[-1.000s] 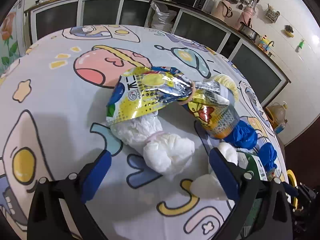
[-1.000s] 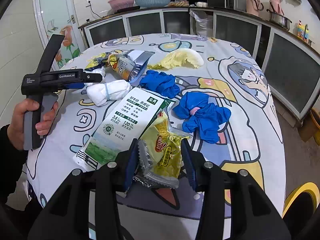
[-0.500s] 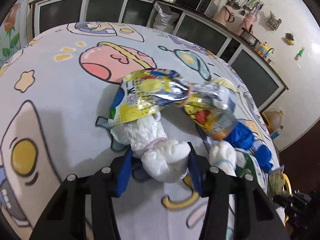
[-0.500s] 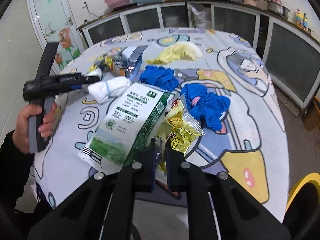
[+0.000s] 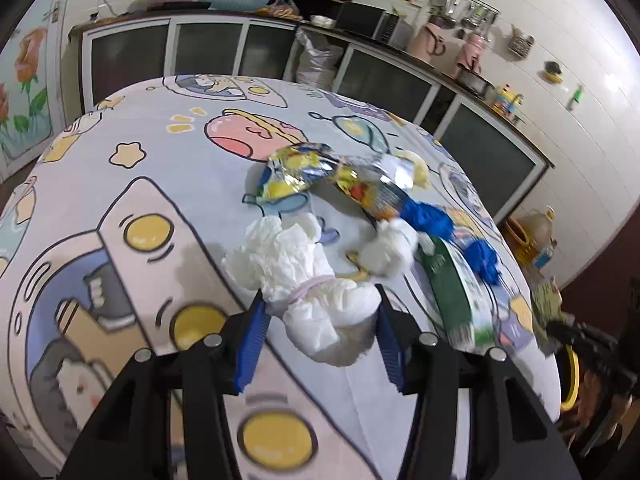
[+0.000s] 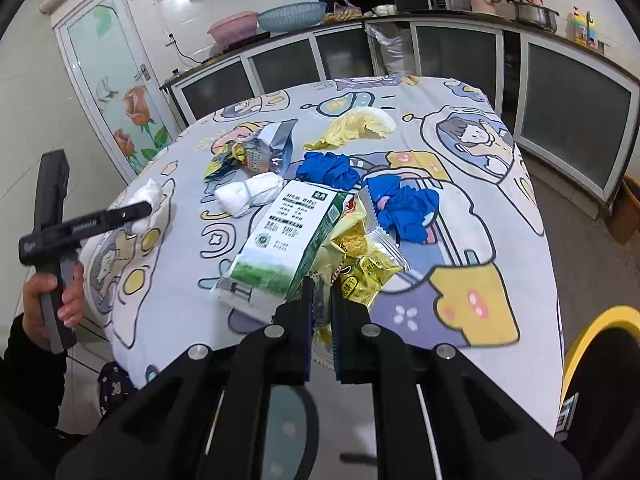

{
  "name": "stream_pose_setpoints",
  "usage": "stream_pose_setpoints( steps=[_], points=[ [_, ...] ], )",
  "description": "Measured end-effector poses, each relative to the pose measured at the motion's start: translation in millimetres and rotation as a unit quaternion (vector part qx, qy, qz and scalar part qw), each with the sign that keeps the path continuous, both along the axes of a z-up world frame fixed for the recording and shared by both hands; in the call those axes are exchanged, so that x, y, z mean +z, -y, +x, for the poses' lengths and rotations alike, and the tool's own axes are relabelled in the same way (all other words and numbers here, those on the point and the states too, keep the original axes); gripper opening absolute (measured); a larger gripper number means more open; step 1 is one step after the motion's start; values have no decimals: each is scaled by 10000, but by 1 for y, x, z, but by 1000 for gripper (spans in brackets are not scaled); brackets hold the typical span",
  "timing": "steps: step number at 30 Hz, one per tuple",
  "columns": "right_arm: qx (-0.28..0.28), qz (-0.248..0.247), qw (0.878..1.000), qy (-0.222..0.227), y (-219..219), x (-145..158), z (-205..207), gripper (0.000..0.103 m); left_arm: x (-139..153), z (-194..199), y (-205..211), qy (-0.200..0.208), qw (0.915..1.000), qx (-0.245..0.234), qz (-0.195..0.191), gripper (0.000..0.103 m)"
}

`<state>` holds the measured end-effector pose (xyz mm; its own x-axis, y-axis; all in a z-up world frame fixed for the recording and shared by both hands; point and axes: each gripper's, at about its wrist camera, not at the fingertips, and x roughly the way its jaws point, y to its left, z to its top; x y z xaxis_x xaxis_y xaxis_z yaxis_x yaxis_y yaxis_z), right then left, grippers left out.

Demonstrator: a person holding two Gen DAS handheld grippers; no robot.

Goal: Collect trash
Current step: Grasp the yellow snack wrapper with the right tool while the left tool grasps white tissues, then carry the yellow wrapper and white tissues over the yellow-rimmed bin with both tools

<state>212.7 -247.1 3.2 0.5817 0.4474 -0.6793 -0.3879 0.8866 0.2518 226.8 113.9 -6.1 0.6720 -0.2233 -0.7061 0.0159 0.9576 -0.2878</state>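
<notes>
My left gripper (image 5: 320, 330) is shut on a crumpled white paper wad (image 5: 304, 276) tied with a band, held just above the cartoon tablecloth (image 5: 132, 184). The right wrist view shows the same gripper (image 6: 140, 212) at the table's left edge, a hand (image 6: 52, 304) on its grip. My right gripper (image 6: 323, 308) is shut on a yellow snack wrapper (image 6: 360, 264), which hangs beside a green-and-white milk carton (image 6: 288, 240).
On the table lie two blue gloves (image 6: 404, 204), a second white wad (image 6: 252, 192), foil snack bags (image 6: 260, 152) and a yellow rag (image 6: 356, 126). A yellow-rimmed bin (image 6: 592, 328) stands at the lower right. Cabinets line the back wall.
The left gripper closed on the white wad and drew it back from the foil bags. The right gripper closed on the yellow wrapper and raised it.
</notes>
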Motion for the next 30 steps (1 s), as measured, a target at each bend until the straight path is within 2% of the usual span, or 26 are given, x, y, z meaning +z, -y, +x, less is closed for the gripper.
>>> stream_pose_setpoints(
  steps=[9,15,24,30],
  points=[
    [-281,222,9993,-81,23,-5,-32,8,-4,-38,47,-21,9974,-702,129,48],
    [-693,277,9972,-71,60,-6,-52,8,-7,-40,103,-70,9902,-1381,170,48],
    [-1616,235,9865,77,140,-3,-81,8,1,-33,214,150,9669,-2537,217,48],
    [-2187,240,9753,185,189,0,-95,8,8,-27,274,234,9515,-3056,280,48]
  ],
)
